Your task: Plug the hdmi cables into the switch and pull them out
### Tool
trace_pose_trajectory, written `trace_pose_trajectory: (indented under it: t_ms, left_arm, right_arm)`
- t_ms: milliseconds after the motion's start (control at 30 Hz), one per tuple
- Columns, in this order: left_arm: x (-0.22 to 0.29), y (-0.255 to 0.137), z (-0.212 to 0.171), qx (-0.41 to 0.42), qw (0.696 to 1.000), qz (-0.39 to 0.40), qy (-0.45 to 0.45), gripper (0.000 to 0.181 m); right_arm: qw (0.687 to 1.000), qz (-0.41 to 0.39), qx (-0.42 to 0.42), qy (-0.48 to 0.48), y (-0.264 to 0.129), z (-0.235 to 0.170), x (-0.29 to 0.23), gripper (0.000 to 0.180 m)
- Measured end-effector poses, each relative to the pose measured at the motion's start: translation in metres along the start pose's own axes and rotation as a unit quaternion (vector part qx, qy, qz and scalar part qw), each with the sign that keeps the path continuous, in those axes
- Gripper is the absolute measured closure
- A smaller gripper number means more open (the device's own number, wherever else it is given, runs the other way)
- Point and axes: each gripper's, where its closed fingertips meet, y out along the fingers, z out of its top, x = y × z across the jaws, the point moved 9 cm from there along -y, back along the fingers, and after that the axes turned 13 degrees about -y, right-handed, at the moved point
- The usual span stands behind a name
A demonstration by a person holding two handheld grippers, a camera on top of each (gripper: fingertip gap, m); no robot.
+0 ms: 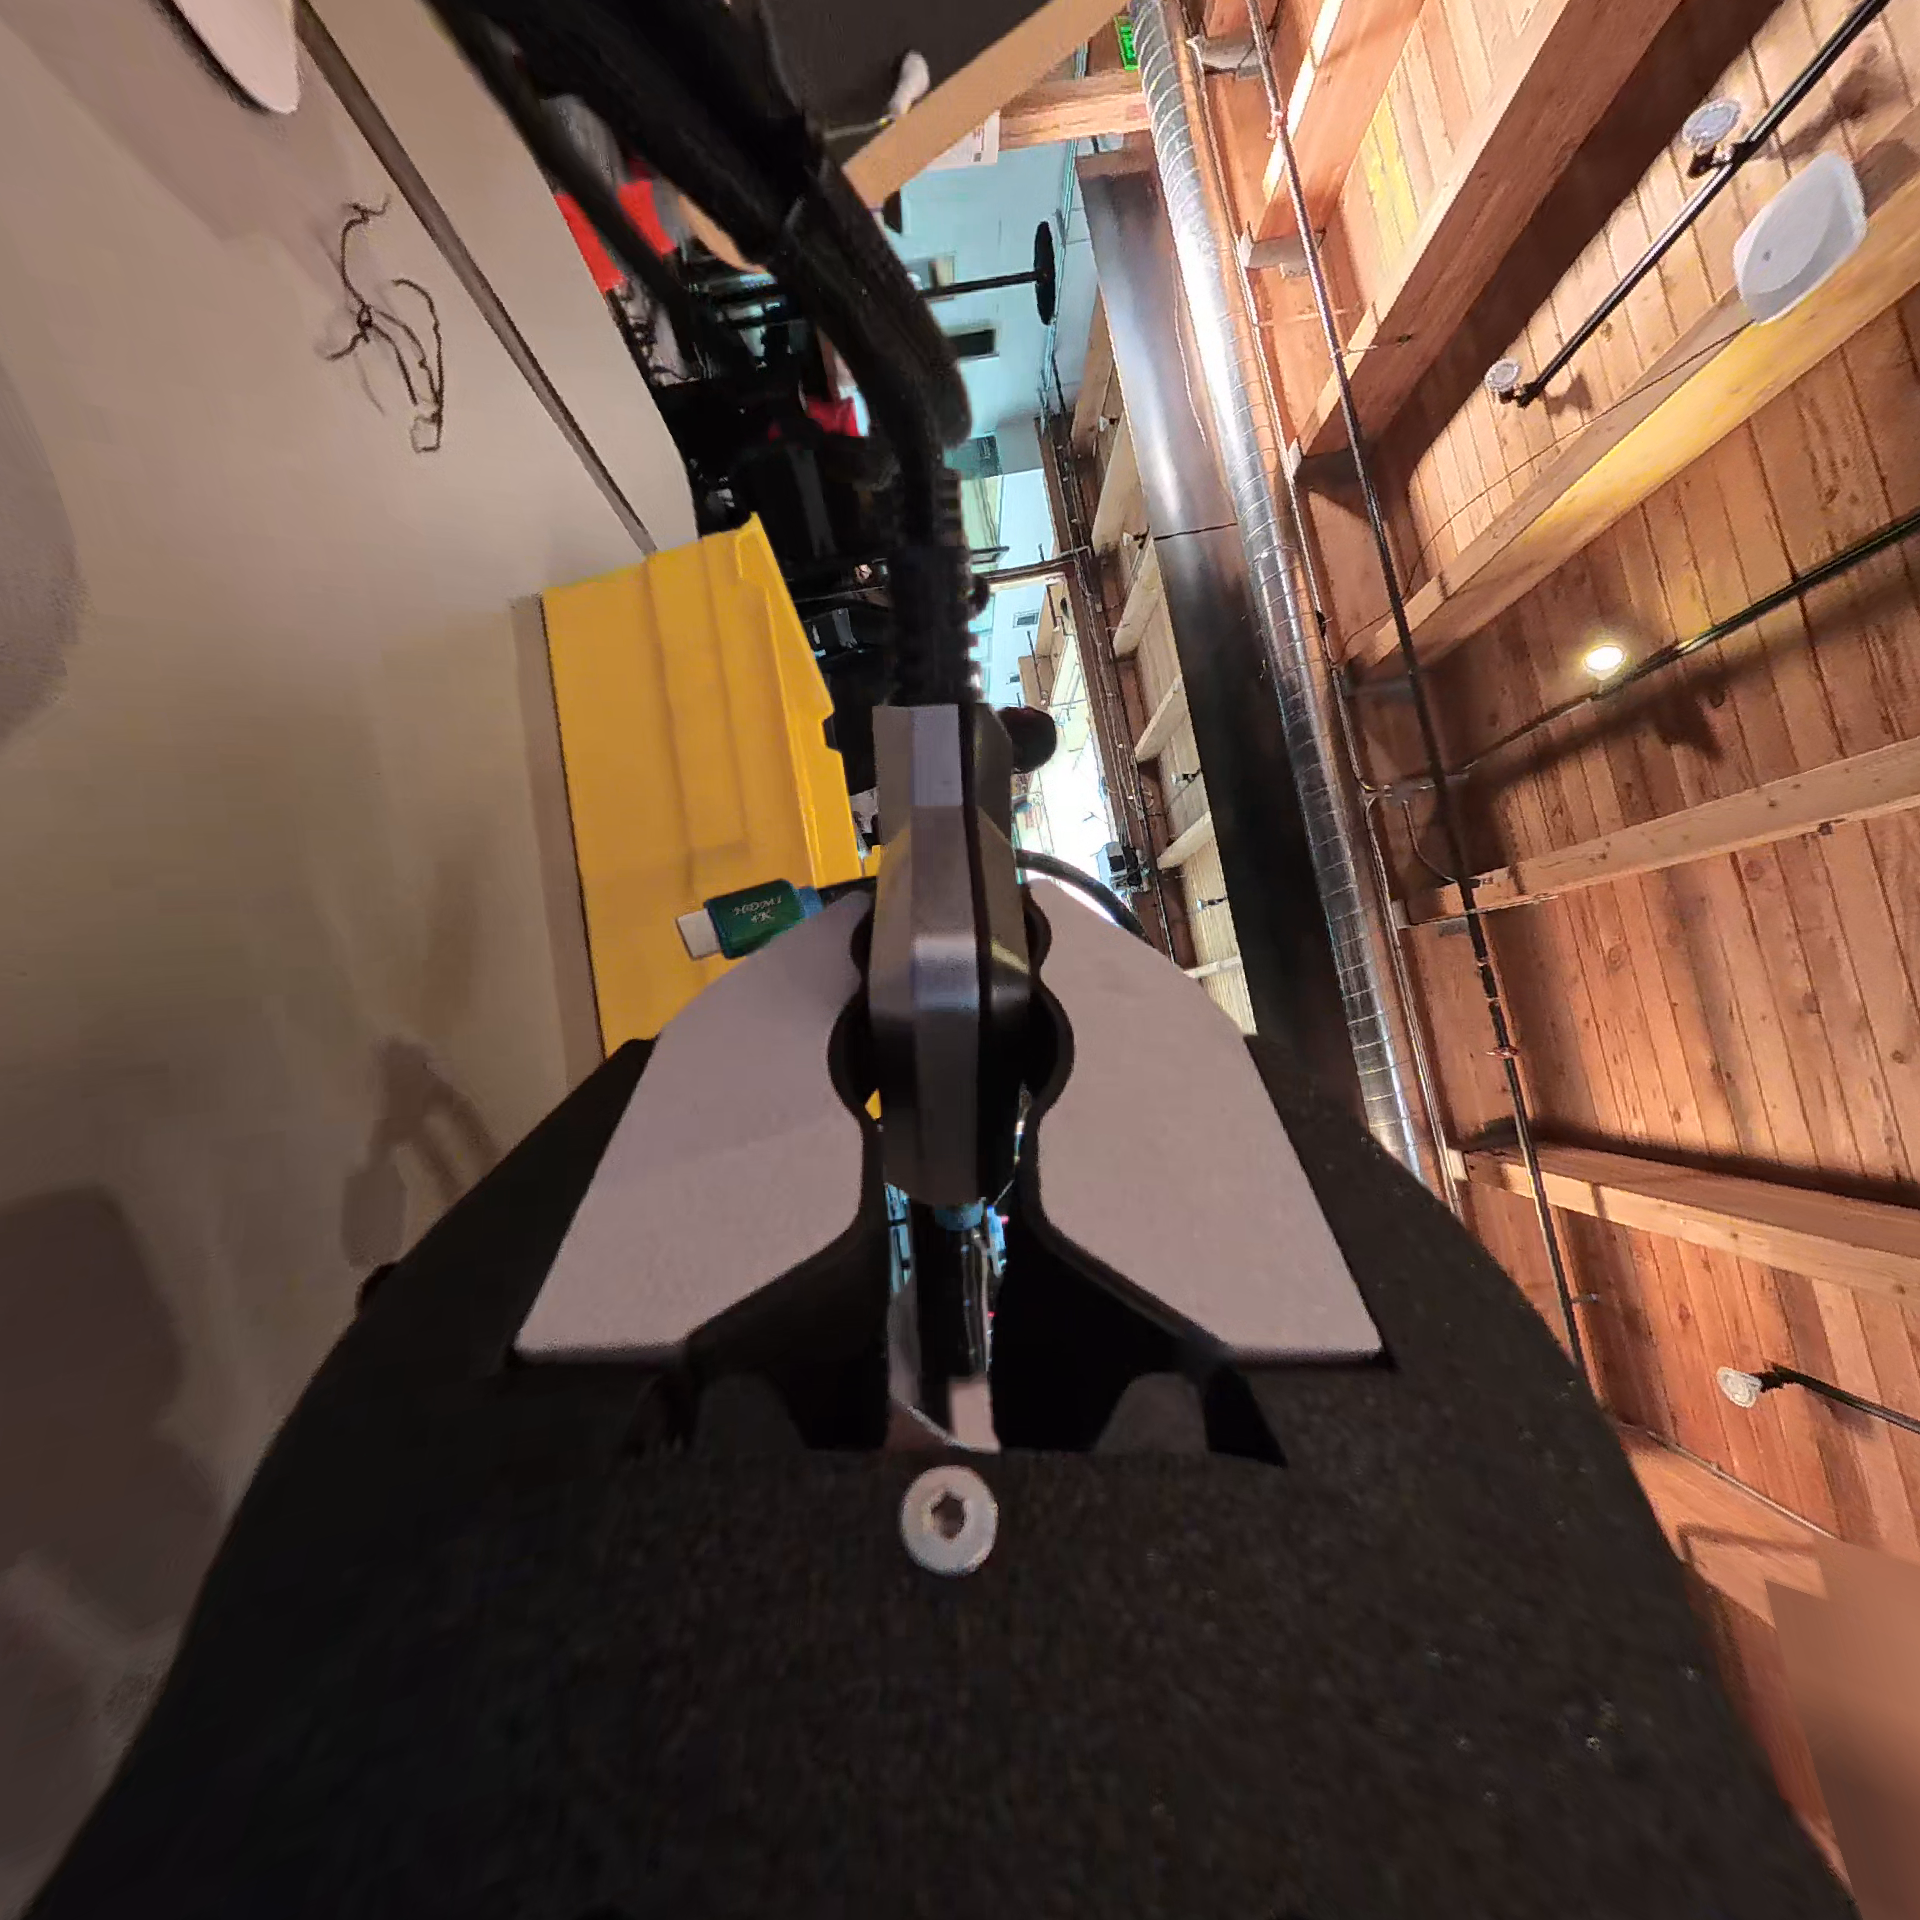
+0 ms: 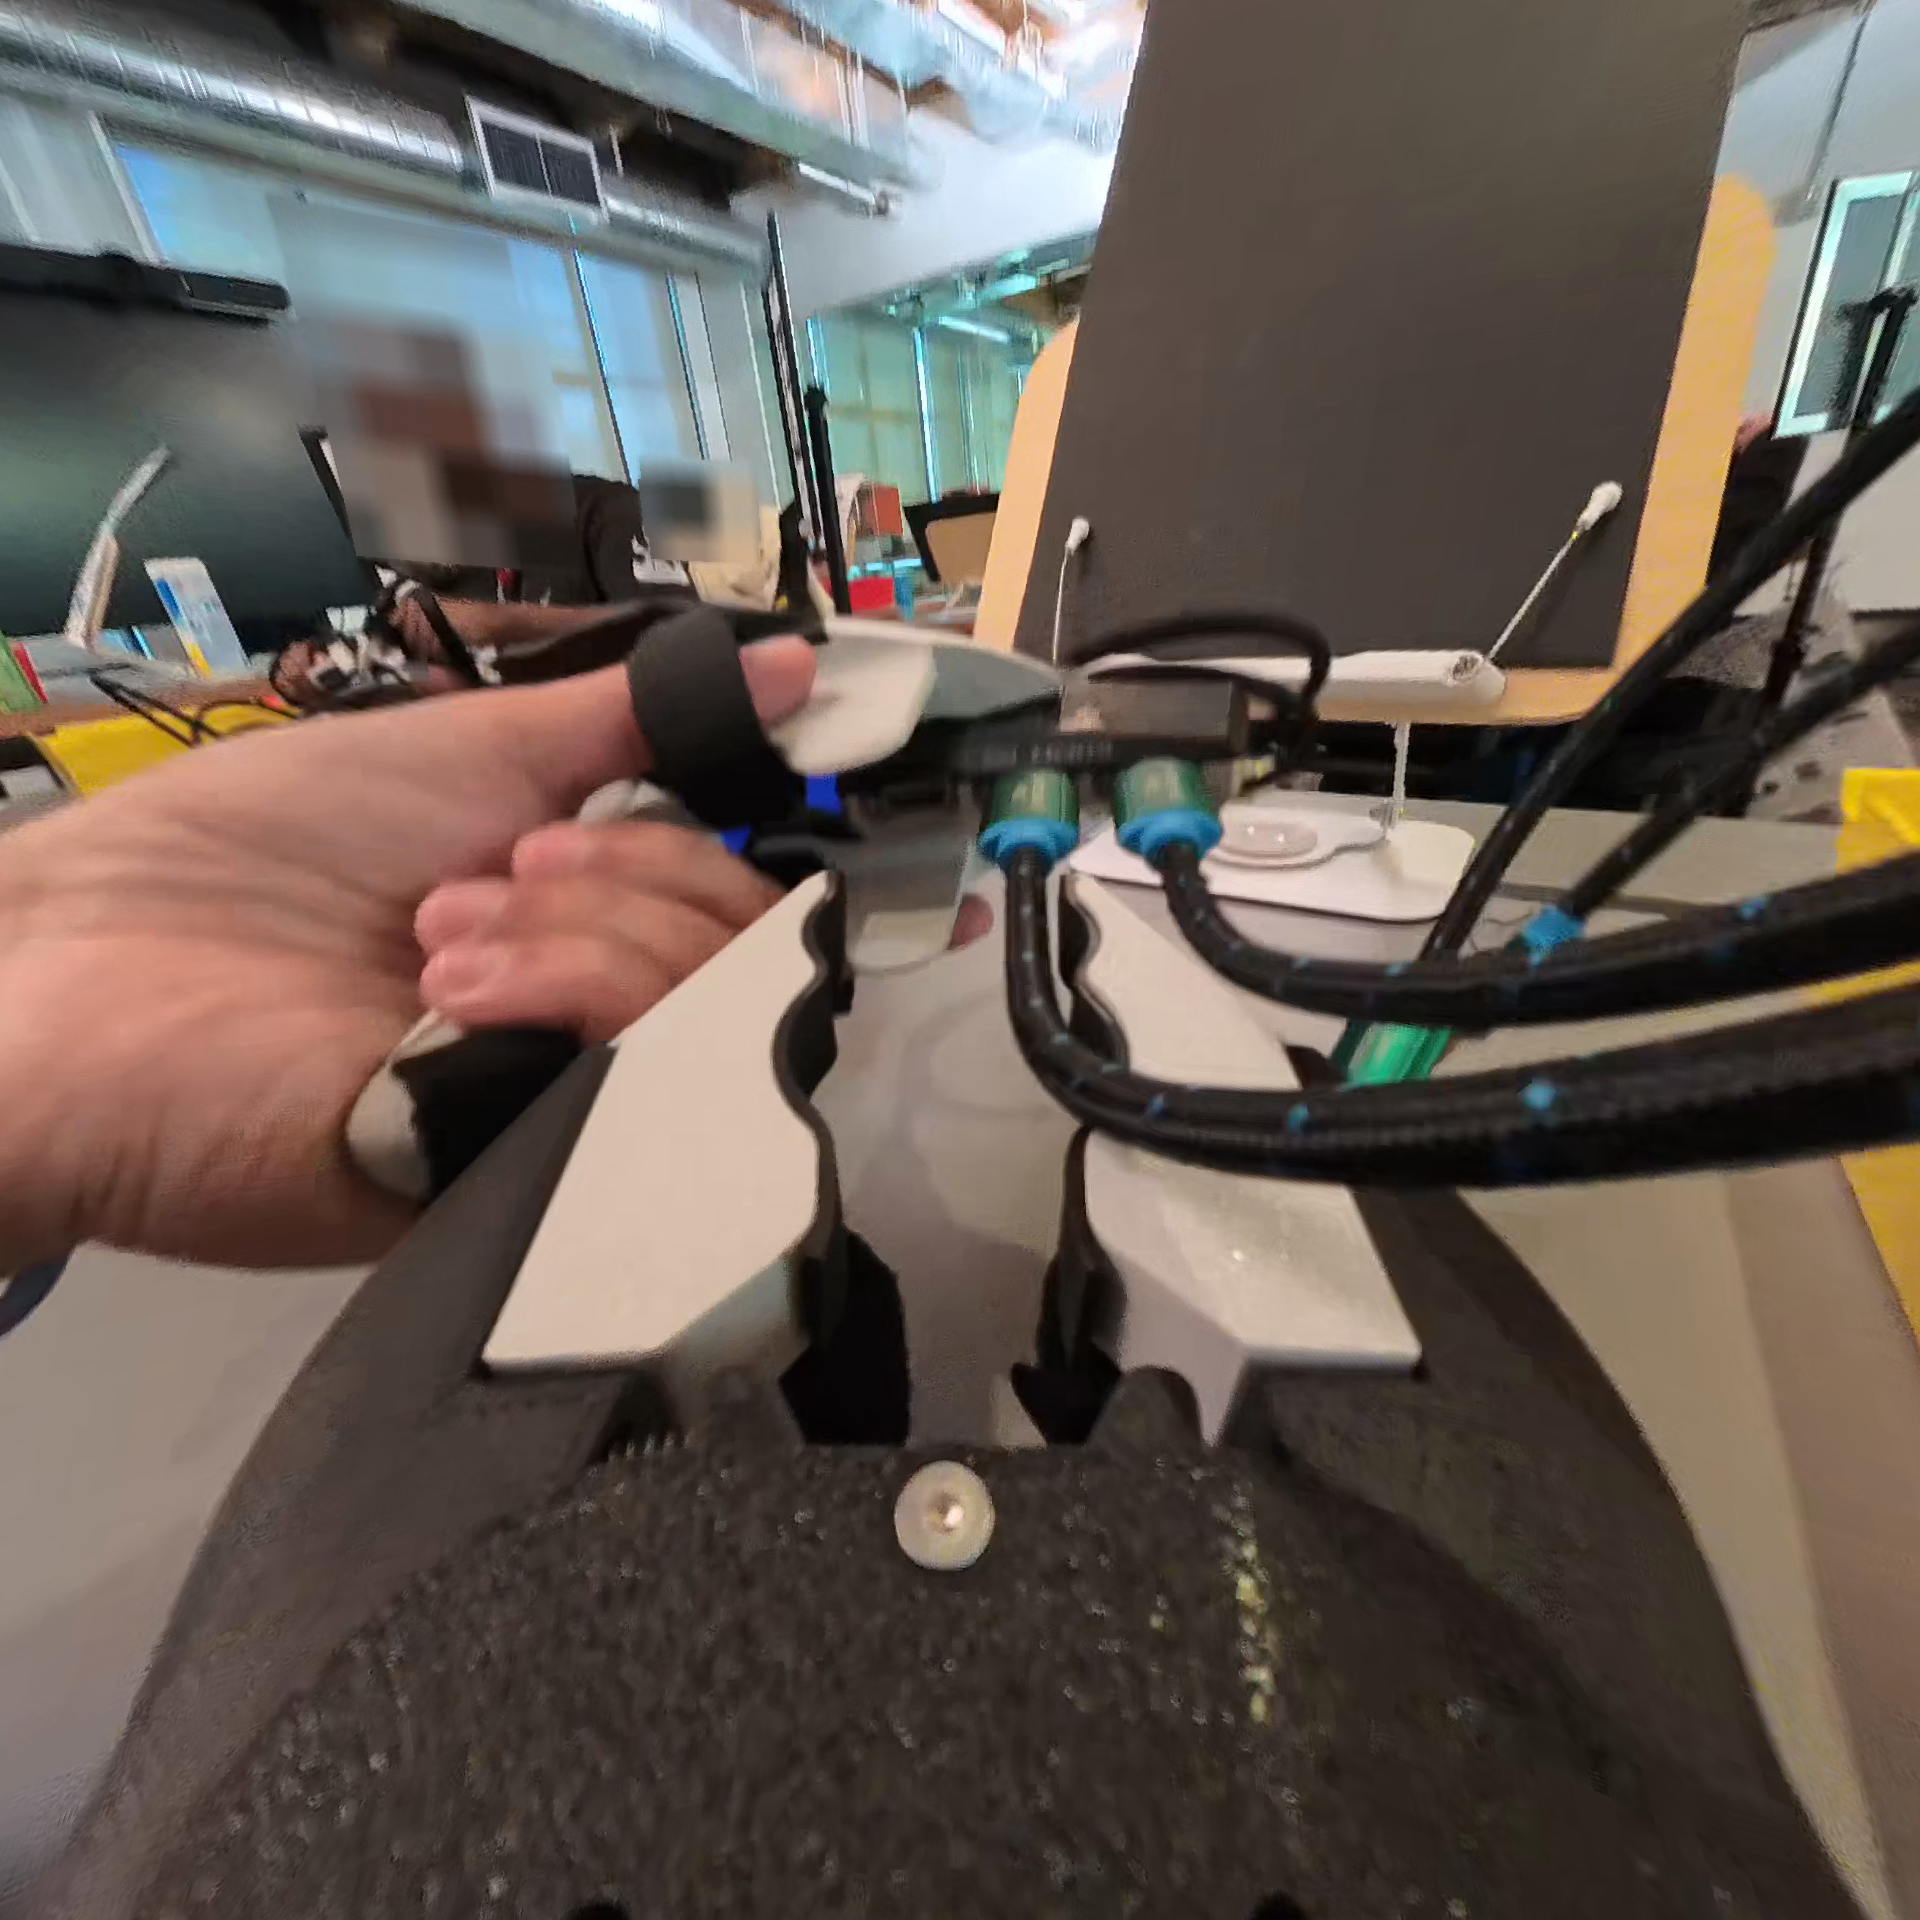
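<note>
In the left wrist view my left gripper (image 1: 945, 914) is shut on the dark grey HDMI switch (image 1: 940, 852), which I see edge-on. Black braided cables (image 1: 914, 416) run away from the switch. A green HDMI plug (image 1: 748, 920) with a bare metal tip shows just beside the left finger. In the right wrist view a hand (image 2: 260, 914) holds that left gripper (image 2: 894, 790), which holds the switch (image 2: 1153, 712) above the table. Two green plugs (image 2: 1029, 800) (image 2: 1164, 795) sit in the switch. My right gripper (image 2: 951, 914) is open, below the plugs, with one cable (image 2: 1039, 997) running between its fingers. A third green plug (image 2: 1392, 1049) hangs loose behind the cables.
A yellow bin (image 1: 686, 769) stands on the grey table and shows at the right edge of the right wrist view (image 2: 1881, 821). A white stand base (image 2: 1330, 862) and a black upright panel (image 2: 1351, 312) are behind the switch. Thick cables (image 2: 1558, 1122) cross the right side.
</note>
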Motion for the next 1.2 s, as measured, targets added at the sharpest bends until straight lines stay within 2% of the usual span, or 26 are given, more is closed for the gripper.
trace_pose_trajectory:
  t_ms: [133,333,467,700,867,967,1200]
  left_arm:
    - [-0.007,-0.012,-0.004,0.029,0.999,0.004,-0.014,0.159]
    - [-0.017,-0.017,-0.019,0.055,0.998,0.001,-0.03,0.159]
    - [-0.021,-0.017,-0.025,0.052,0.998,-0.008,-0.036,0.159]
    - [-0.023,-0.02,-0.027,0.058,0.997,-0.016,-0.053,0.159]
    - [-0.026,-0.026,-0.025,0.073,0.995,-0.021,-0.064,0.159]
    - [-0.029,-0.029,-0.024,0.087,0.994,-0.017,-0.067,0.158]
    - [-0.03,-0.034,-0.023,0.097,0.993,-0.011,-0.067,0.158]
  right_arm:
    - [1.0,-0.008,-0.004,-0.023,0.002,-0.005,-0.001,0.152]
    - [0.999,-0.019,-0.029,-0.025,0.006,-0.014,-0.001,0.149]
    - [0.999,-0.021,-0.023,-0.021,0.003,-0.013,0.003,0.159]
    - [0.999,0.003,-0.023,-0.031,-0.005,-0.009,0.003,0.156]
    - [0.998,-0.01,0.01,-0.059,-0.012,-0.003,-0.003,0.15]
    - [0.997,-0.009,-0.009,-0.078,-0.009,-0.006,-0.002,0.158]
    - [0.994,0.011,-0.04,-0.099,-0.008,-0.011,-0.009,0.153]
